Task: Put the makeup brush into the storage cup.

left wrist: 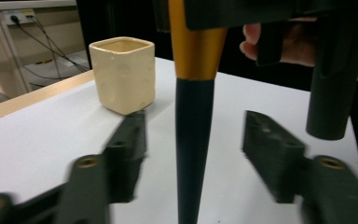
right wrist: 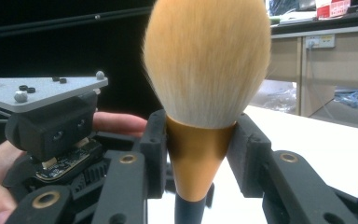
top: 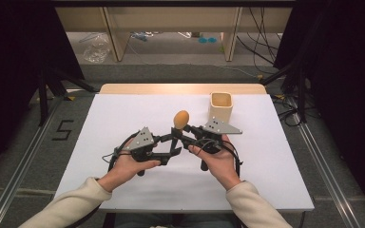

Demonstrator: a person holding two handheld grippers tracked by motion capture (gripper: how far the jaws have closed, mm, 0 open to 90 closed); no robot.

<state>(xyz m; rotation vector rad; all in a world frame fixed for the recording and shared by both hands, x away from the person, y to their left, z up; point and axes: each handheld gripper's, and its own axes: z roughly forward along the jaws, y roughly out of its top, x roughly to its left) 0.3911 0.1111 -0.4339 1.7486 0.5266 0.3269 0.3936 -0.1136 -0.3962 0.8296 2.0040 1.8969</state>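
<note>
A makeup brush point(top: 181, 118) stands upright over the white table point(top: 123, 118), with an orange bristle head point(right wrist: 207, 60), a gold ferrule and a black handle point(left wrist: 193, 140). My right gripper point(right wrist: 198, 154) is shut on the gold ferrule, one pad pressing on each side. My left gripper point(left wrist: 193, 154) is open: its jaws stand on either side of the black handle with a gap on both sides. In the high view the left gripper point(top: 175, 145) and right gripper point(top: 183, 133) meet at the brush, near the table's middle.
A cream square cup point(top: 221, 107) stands upright at the back right of the table, just behind the right gripper; it is also in the left gripper view point(left wrist: 122, 74). Dark curtains flank the table, and cables lie on the floor beyond it.
</note>
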